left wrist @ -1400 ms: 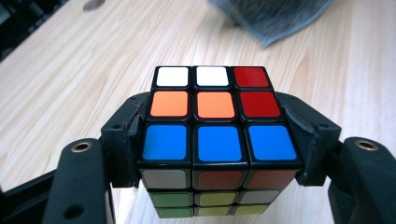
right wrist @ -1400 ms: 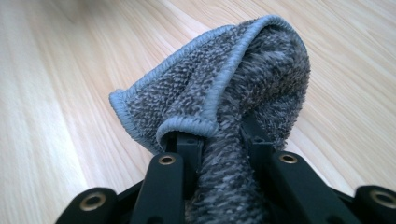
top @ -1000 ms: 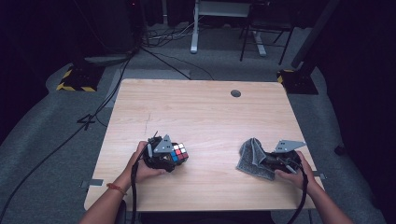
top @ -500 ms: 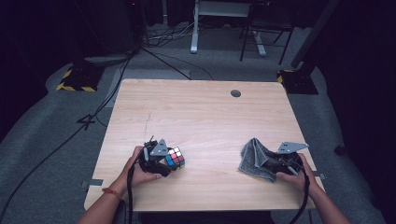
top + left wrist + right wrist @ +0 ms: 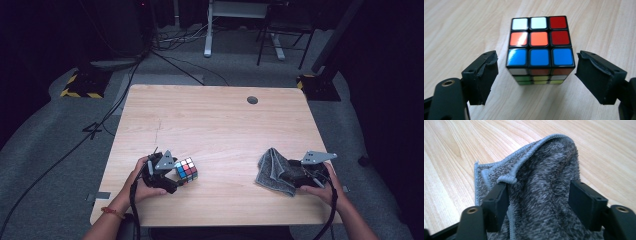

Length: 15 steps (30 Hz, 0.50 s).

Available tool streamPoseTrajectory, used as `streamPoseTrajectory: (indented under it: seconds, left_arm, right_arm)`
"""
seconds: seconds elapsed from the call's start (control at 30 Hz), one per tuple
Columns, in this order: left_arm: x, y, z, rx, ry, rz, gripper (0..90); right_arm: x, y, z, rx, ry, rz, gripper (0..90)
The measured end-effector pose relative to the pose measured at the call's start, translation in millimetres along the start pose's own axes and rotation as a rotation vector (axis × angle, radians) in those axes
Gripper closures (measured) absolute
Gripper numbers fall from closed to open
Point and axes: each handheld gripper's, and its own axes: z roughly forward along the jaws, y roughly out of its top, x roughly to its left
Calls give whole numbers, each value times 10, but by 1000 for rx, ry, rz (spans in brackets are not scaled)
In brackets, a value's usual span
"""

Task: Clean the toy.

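A scrambled Rubik's cube (image 5: 186, 169) (image 5: 540, 50) rests on the wooden table (image 5: 220, 125) near its front left. My left gripper (image 5: 175, 176) (image 5: 536, 77) is open. Its jaws stand on either side of the cube, with a clear gap at the left one and the right one almost touching. A grey terry cloth (image 5: 272, 170) (image 5: 541, 195) lies bunched at the front right. My right gripper (image 5: 292, 175) (image 5: 539, 205) is open, its jaws wide apart. The cloth rises in a peak between them and brushes both.
A round cable hole (image 5: 252, 100) sits near the table's far edge. Beyond the table on the dark carpet are cables (image 5: 165, 60), a desk frame (image 5: 240, 30) and yellow-black striped bases (image 5: 80, 90). The person's forearms come in at the front edge.
Both hands have drawn slightly toward the front edge. The cube shifted a little toward the person with the left gripper; the cloth barely moved.
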Motion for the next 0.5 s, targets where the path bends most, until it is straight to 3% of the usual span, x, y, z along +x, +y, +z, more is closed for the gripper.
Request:
streamPoseTrajectory:
  seconds: [0.2, 0.43, 0.5]
  left_arm:
    - [-12, -40, -105, 12, 64, 23, 178]
    - [51, -159, -160, 34, 51, -24, 170]
    - [51, -205, -151, 58, 60, -21, 168]
  right_arm:
    - [-6, 25, -172, -3, -21, -34, 284]
    - [-73, -206, -391, -10, -59, 6, 276]
    - [-95, -290, -425, -7, -67, 24, 276]
